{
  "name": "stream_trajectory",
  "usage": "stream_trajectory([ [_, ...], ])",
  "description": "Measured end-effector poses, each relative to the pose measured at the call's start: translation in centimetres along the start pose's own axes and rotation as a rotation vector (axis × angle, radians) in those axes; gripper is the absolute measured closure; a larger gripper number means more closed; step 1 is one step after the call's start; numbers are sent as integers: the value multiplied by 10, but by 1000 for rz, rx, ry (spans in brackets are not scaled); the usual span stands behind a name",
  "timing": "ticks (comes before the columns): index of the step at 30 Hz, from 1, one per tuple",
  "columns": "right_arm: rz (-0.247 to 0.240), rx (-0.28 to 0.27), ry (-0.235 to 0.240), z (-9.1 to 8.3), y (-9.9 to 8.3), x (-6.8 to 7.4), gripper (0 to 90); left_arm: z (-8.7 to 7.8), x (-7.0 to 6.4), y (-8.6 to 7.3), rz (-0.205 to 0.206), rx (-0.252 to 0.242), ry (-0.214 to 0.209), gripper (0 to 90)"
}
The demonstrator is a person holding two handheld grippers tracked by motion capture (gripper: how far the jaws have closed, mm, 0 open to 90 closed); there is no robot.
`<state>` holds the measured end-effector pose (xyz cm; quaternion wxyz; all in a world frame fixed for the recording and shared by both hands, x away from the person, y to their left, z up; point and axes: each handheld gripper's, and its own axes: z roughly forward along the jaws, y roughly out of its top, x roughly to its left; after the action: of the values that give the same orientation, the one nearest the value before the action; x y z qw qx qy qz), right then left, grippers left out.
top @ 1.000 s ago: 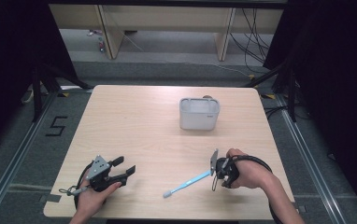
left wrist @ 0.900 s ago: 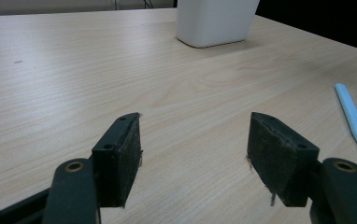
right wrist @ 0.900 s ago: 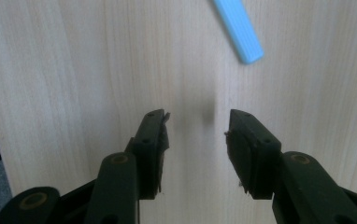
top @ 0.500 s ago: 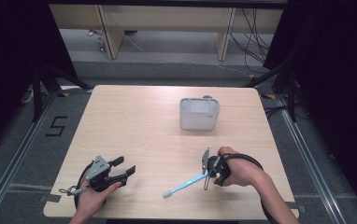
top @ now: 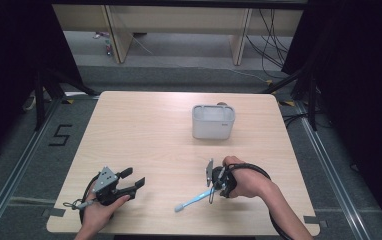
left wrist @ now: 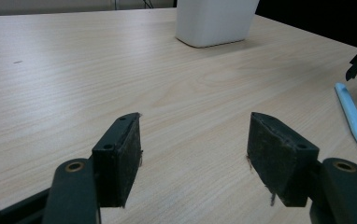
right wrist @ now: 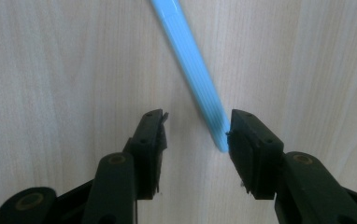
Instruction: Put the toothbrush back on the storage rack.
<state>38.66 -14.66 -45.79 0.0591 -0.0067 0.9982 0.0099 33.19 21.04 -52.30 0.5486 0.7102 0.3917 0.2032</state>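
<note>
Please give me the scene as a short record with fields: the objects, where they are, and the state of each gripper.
surface: light wooden table
tool: light blue plastic toothbrush, lying flat near the front edge, its handle end between the right gripper's jaws
container: white rectangular plastic holder, upright, toward the far side
left gripper: open, over bare wood, holding nothing
right gripper: open, pointed down around the handle end, one jaw close to it, not yet closed
contact: cannot tell if that jaw touches the handle

Light wood table: white container, blue toothbrush lying flat.
</note>
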Motion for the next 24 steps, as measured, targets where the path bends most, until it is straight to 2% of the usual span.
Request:
stream_trajectory([
  [4, 8, -2, 4, 2, 5, 1, 559, 0, 0, 0, -6, -1, -2, 346],
  [7, -16, -2, 1, 4, 8, 0, 559, 0, 0, 0, -7, -1, -2, 346],
  [9, -6, -3, 9, 5, 10, 1, 559, 0, 0, 0, -5, 0, -1, 346],
  [10, -27, -11, 5, 6, 10, -1, 558, 0, 0, 0, -7, -1, -3, 346],
  [13, -17, -5, 12, 6, 12, 0, 558, 0, 0, 0, -4, 1, -3, 346],
  [14, -30, -14, 15, 7, 13, -1, 559, 0, 0, 0, -4, 1, -3, 346],
  [15, -21, 2, 11, 6, 14, -1, 558, 0, 0, 0, -4, 2, -3, 346],
  [18, -43, -16, 15, 8, 16, -3, 558, 0, -1, 0, -5, 7, 2, 346],
  [20, -24, -4, 17, 8, 19, -2, 559, -1, -1, 0, -5, 8, 4, 346],
  [22, -52, -24, 25, 11, 20, -4, 561, -1, -1, 0, -6, 8, 4, 345],
  [23, -37, -9, 38, 11, 21, -3, 563, -1, -1, 0, -5, 9, 4, 346],
  [24, -42, -6, 26, 11, 22, -2, 564, -1, -1, 0, -3, 11, 3, 346],
])
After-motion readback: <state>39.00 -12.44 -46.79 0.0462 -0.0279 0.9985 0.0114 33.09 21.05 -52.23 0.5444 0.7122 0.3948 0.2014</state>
